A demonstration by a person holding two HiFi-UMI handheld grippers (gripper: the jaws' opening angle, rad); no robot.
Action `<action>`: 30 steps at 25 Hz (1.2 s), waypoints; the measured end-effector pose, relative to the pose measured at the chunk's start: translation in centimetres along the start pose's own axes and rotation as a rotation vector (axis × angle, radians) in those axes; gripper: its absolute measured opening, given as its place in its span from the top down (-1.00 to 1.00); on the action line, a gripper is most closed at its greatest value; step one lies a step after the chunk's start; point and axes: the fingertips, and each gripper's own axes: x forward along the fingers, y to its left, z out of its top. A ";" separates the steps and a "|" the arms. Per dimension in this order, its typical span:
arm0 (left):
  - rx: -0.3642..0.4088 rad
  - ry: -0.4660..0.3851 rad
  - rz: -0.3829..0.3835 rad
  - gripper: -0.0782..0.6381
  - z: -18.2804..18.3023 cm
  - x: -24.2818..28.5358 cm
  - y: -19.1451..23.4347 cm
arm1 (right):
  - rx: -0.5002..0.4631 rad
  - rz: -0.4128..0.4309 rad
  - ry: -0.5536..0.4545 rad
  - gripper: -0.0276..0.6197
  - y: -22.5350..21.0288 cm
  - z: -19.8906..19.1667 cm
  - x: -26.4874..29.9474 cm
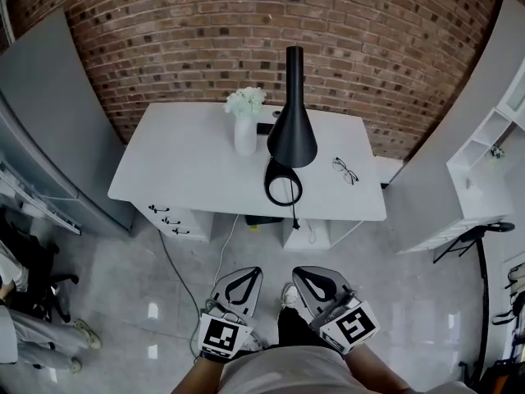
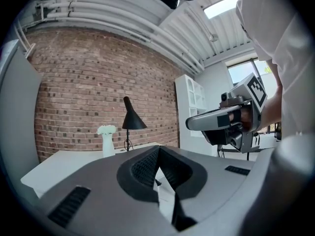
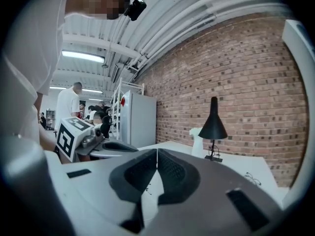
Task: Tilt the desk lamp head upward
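Two hand-held grippers were out in front of the person, side by side above the floor and well apart from the bench. The left hand-held gripper (image 1: 253, 271) had its jaws closed tip to tip with nothing between them. The right hand-held gripper (image 1: 300, 272) was closed and empty too.

One white bench (image 1: 180, 167) stood against the brick wall, with three drawer handles (image 1: 170, 220) under its left end. On top, from the left, stood one white vase (image 1: 244, 135) holding a bunch of white flowers (image 1: 246, 101). Just beside it was the single black desk lamp (image 1: 292, 130), near the middle of the bench, its cone-shaped head opening downward over a ring-shaped base (image 1: 283, 184). One pair of glasses (image 1: 345, 170) lay to its right, apart from the lamp.
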 end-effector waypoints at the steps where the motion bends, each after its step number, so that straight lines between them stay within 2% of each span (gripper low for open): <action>1: 0.000 0.003 0.008 0.76 0.0 0.8 0.3 | 0.004 0.002 -0.002 0.86 -1.0 0.0 0.3; 9: -0.022 0.019 0.066 0.76 0.1 8.4 3.1 | 0.016 0.035 -0.016 0.86 -9.5 0.3 3.4; 18: -0.023 0.042 0.172 0.76 1.0 15.4 5.5 | 0.014 0.136 -0.031 0.86 -16.7 0.3 6.5; 21: -0.022 0.041 0.227 0.76 1.7 16.9 6.4 | -0.040 0.188 -0.054 0.86 -17.5 0.7 7.6; 24: -0.024 0.049 0.270 0.76 1.9 17.6 7.0 | -0.020 0.226 -0.056 0.86 -18.3 0.7 8.6; 30: -0.032 0.076 0.273 0.76 1.1 17.8 7.3 | 0.008 0.248 -0.056 0.86 -18.7 0.4 10.0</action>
